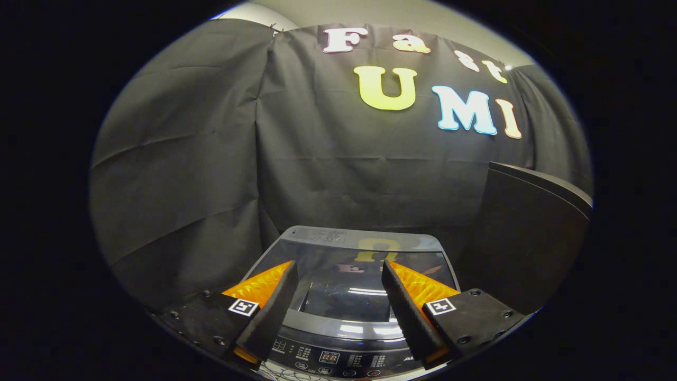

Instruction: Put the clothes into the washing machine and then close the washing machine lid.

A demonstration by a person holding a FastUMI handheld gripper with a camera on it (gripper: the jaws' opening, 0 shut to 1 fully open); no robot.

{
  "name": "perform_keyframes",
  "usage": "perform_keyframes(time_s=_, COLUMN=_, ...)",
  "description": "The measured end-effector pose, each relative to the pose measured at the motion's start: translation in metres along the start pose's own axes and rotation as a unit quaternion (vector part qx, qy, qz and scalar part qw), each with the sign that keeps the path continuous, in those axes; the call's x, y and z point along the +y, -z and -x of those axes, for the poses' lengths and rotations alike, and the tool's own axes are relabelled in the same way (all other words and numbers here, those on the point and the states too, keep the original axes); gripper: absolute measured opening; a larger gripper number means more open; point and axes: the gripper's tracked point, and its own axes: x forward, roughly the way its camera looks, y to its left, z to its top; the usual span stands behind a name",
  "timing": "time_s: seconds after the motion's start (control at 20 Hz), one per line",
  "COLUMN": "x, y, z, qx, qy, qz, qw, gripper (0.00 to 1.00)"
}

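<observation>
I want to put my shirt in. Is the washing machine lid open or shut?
Shut. The glass lid lies flat on the washing machine, reflecting the wall. The open gripper hovers above it, holding nothing.

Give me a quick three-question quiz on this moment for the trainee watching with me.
1. True or false: the washing machine lid lies flat and closed over the tub.
2. Multiple choice: the gripper fingers are (a) clamped on a garment, (b) apart with nothing between them, (c) pressed on a button.
3. Short answer: which part of the washing machine sits nearest the gripper, below the fingers?

Key: 1 true. 2 b. 3 the control panel, with its small display and buttons.
</observation>
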Motion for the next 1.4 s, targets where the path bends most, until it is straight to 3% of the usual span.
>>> perform_keyframes(time_s=0.25, x=0.0, y=-0.018, z=0.023, qx=-0.019, qy=-0.012, qz=0.006, qw=1.0, gripper=0.99)
perform_keyframes(time_s=0.55, x=-0.034, y=-0.075, z=0.06, qx=-0.074, qy=-0.005, qz=-0.006, qw=0.997, gripper=0.99)
perform_keyframes(time_s=1.0, x=-0.113, y=-0.13, z=0.142, qx=-0.127, qy=-0.01, qz=-0.016, qw=0.992, gripper=0.98)
perform_keyframes(time_s=1.4, x=-0.206, y=-0.148, z=0.228, qx=-0.158, qy=0.03, qz=-0.019, qw=0.987, gripper=0.98)
